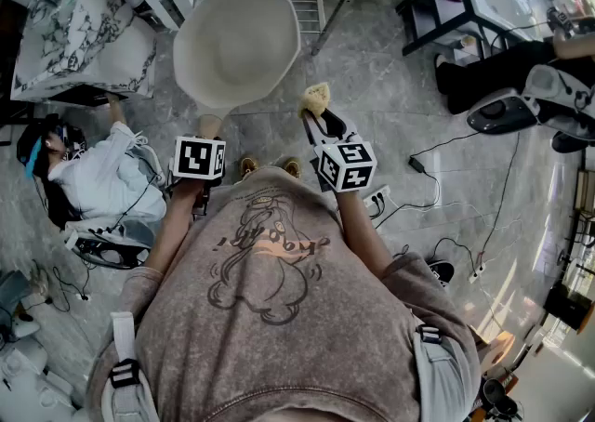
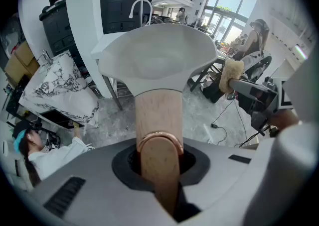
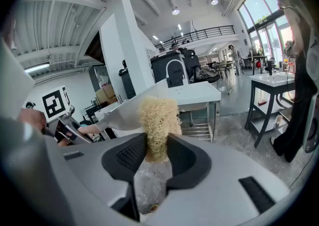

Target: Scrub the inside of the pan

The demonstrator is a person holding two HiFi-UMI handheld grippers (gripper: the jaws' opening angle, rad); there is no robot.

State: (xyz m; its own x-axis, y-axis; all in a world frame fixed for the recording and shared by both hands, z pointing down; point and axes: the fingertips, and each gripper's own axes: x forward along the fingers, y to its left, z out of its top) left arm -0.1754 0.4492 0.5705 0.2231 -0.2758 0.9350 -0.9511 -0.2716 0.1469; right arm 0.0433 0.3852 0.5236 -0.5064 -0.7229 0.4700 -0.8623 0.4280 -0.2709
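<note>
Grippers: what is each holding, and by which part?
Left gripper: the cream pan, by the end of its wooden handle. Right gripper: the yellow fibrous scrub pad, by its lower end.

Pan (image 1: 237,44): cream-white, with a pale wood handle (image 2: 158,120) ringed in copper. Scrubber (image 3: 158,120): straw-yellow; marker cubes (image 1: 199,158): black squares on white. Floor (image 1: 390,85): grey, marbled; sweatshirt (image 1: 279,318): mottled brown with a darker line drawing; cloth (image 1: 84,34): white, black-veined.

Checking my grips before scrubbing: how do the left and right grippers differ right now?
The left gripper clamps the pan by its wooden handle; the right gripper pinches a yellow scrubber. The left one carries the pan; the right one hovers beside its rim, not inside. Both are shut.
</note>
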